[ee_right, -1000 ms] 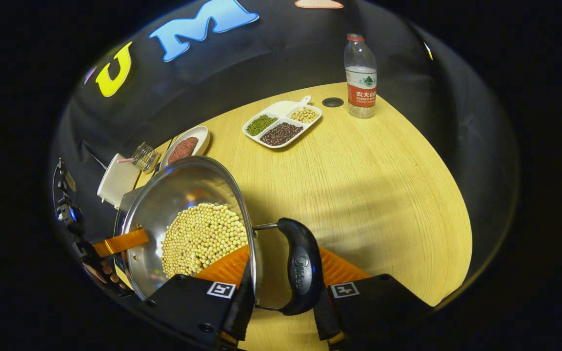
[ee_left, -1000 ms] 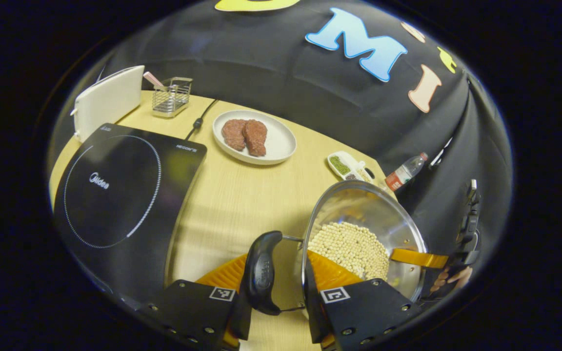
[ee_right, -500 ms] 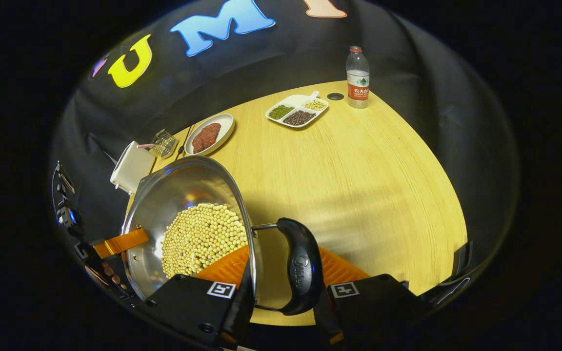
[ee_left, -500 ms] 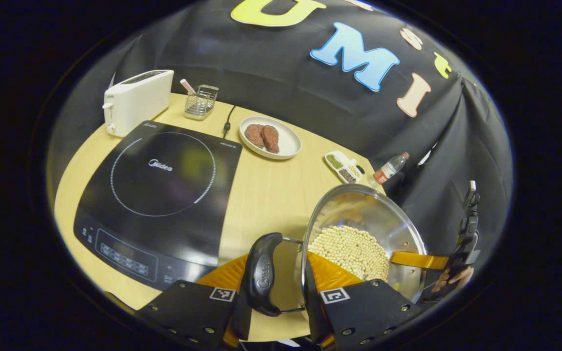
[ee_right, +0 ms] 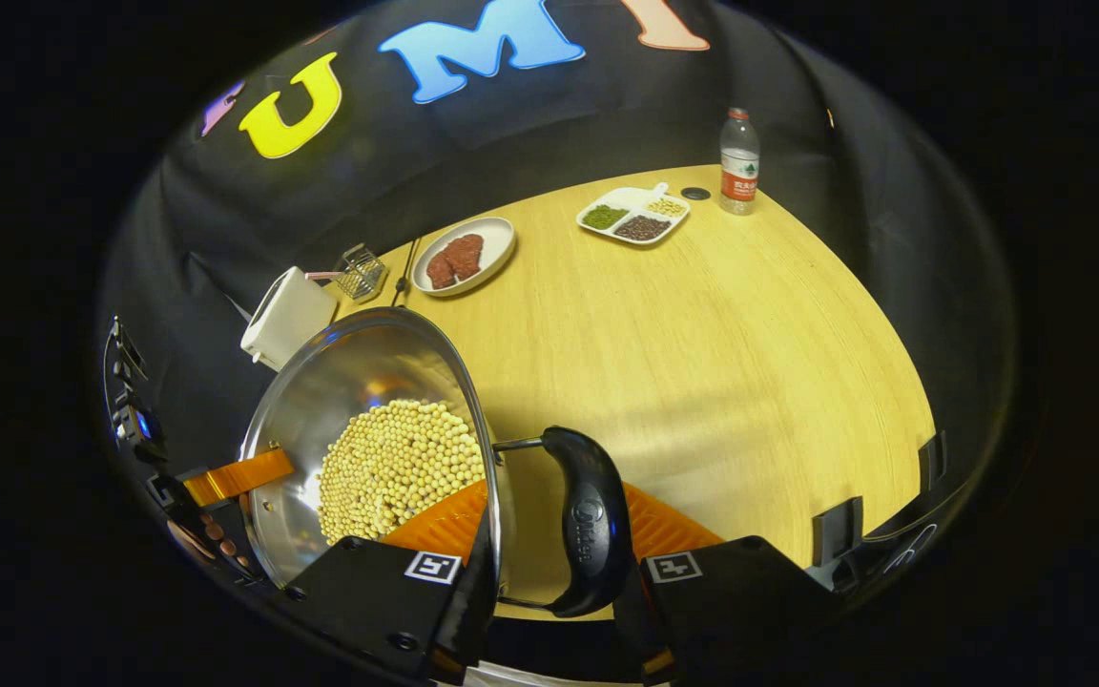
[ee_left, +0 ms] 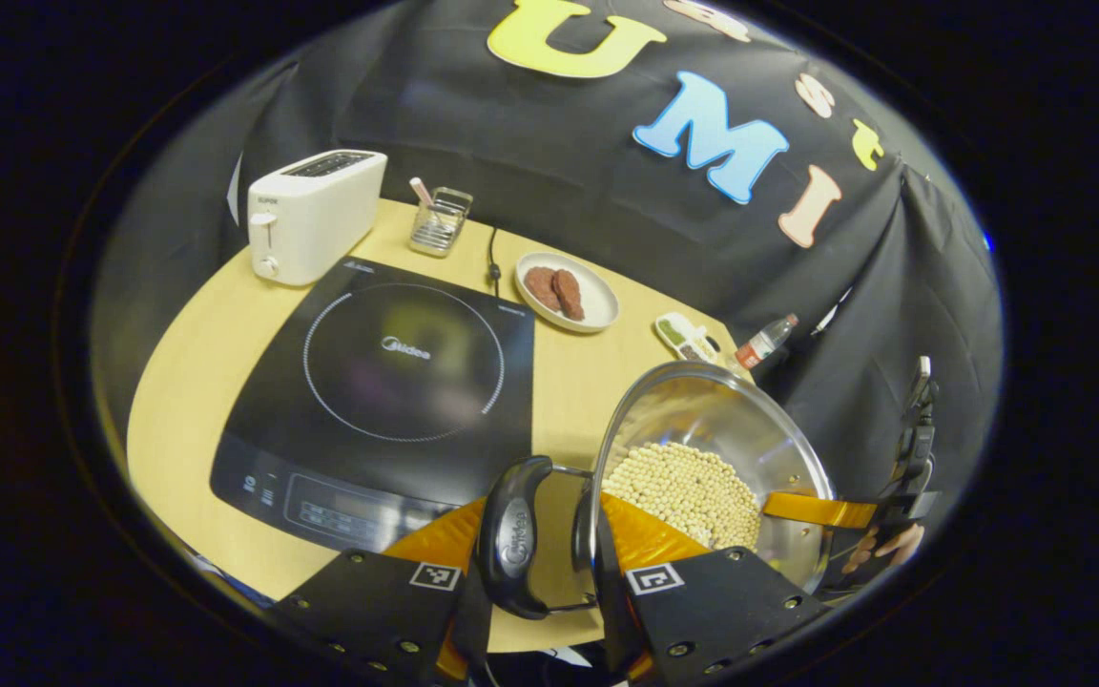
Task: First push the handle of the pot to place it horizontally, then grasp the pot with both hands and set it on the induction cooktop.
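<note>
A steel pot [ee_left: 702,420] half full of soybeans [ee_left: 688,487] hangs in the air above the wooden table [ee_right: 702,334], near its front edge. My left gripper [ee_left: 549,534] is shut on it, one finger inside the wall and the other outside the black side handle [ee_left: 511,539]. On the opposite side my right gripper [ee_right: 549,534] holds the pot [ee_right: 349,382] the same way, shut over the other handle [ee_right: 588,525]. The black induction cooktop [ee_left: 387,382] lies on the table to the pot's left in the left gripper view, its ring bare.
A white toaster [ee_left: 316,215] and a wire basket [ee_left: 440,219] stand behind the cooktop. Farther along the back are a plate of meat [ee_left: 564,291], a divided tray of beans [ee_right: 632,215] and a water bottle [ee_right: 738,162]. A power cord [ee_left: 492,258] runs from the cooktop.
Both grippers have carried the pot upward and back from the table. The table now looks smaller, and the whole cooktop and toaster have come into the left gripper view.
</note>
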`<state>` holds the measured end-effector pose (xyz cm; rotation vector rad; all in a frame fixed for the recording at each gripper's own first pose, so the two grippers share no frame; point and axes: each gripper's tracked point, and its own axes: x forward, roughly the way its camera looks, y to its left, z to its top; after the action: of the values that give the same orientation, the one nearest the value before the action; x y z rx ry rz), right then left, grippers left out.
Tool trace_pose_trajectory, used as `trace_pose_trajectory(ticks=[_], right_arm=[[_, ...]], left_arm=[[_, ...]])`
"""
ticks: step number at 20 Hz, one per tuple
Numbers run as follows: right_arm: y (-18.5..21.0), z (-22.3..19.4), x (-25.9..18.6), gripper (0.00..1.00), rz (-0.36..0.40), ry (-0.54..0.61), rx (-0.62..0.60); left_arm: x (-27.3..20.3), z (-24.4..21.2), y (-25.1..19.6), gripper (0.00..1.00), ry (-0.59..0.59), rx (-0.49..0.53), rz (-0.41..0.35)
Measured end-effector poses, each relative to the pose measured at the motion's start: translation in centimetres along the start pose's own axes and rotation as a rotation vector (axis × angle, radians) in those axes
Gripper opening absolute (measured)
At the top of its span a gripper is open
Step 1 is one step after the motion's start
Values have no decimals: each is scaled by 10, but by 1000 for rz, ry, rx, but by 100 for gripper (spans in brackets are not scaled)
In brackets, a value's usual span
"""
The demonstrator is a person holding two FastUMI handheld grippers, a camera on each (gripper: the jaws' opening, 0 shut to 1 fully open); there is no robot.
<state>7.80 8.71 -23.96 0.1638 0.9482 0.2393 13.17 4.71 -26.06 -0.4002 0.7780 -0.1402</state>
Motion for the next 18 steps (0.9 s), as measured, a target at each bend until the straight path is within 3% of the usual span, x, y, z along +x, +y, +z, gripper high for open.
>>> trace_pose_trajectory(ticks=[5,8,10,11,13,14,16,17,18], right_arm=[[50,1,12,57,16,5,7],[78,5,24,53,20,5,-6],[98,8,31,56,27,7,-15],[107,10,36,56,31,9,-20],[124,15,47,53,39,13,-28],[132,18,52,56,43,15,-30],[149,26,62,53,51,8,-41],[156,30,68,56,54,7,-46],[162,32,73,53,59,8,-45]], left_arm=[[-17,28,44,52,-29,9,9],[-21,43,71,48,-38,-2,20],[-23,54,90,52,-53,-13,34],[-24,59,100,43,-60,-14,40],[-25,69,117,52,-71,-18,49],[-25,76,125,52,-75,-20,53],[-23,88,139,48,-88,-22,58],[-22,94,147,52,-91,-24,58],[-21,99,153,52,-90,-29,57]])
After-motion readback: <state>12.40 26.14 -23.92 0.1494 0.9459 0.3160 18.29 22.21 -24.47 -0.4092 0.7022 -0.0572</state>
